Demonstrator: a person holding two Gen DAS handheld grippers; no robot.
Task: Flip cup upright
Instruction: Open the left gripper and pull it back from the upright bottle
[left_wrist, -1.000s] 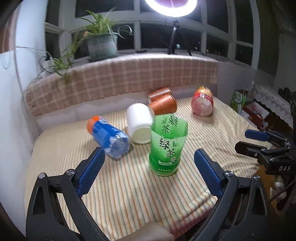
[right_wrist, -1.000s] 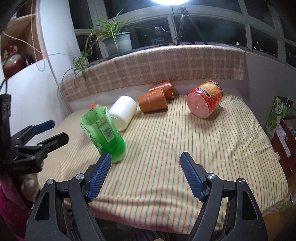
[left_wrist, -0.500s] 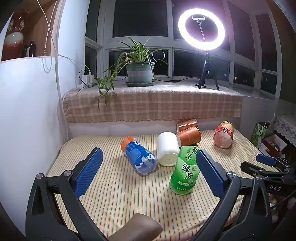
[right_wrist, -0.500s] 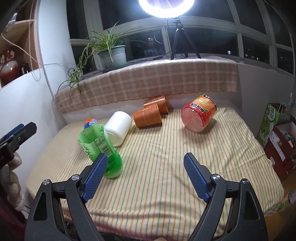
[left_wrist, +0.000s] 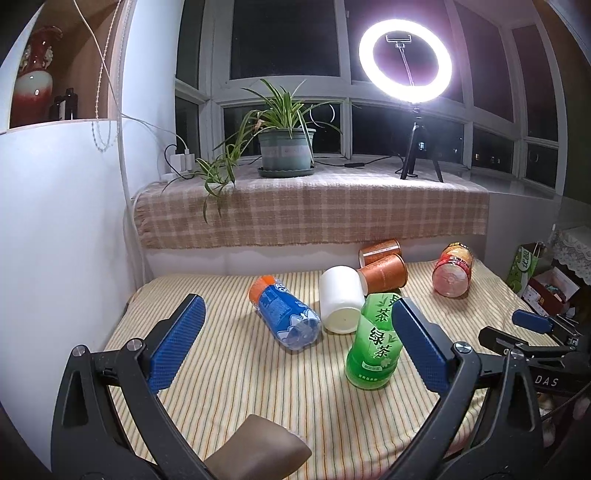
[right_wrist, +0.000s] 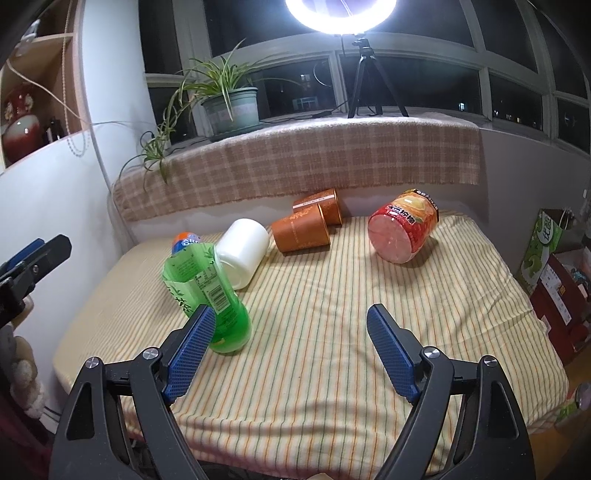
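Observation:
A green cup (left_wrist: 373, 345) stands upright, leaning a little, on the striped tablecloth (left_wrist: 240, 376); it also shows in the right wrist view (right_wrist: 207, 291). A white cup (left_wrist: 340, 303), a blue cup (left_wrist: 286, 317), two orange cups (left_wrist: 384, 272) and a red cup (left_wrist: 452, 269) lie on their sides behind it. My left gripper (left_wrist: 295, 343) is open and empty, held back from the cups. My right gripper (right_wrist: 291, 350) is open and empty, with the green cup just past its left finger.
A plaid-covered sill (left_wrist: 314, 210) runs behind the table with a potted plant (left_wrist: 286, 147) and a ring light (left_wrist: 405, 62). A white wall (left_wrist: 55, 240) stands at the left. Boxes (right_wrist: 554, 266) sit on the floor to the right.
Both grippers have drawn back and tilted up from the table, so the cups look smaller and farther. The green cup stays standing where it was.

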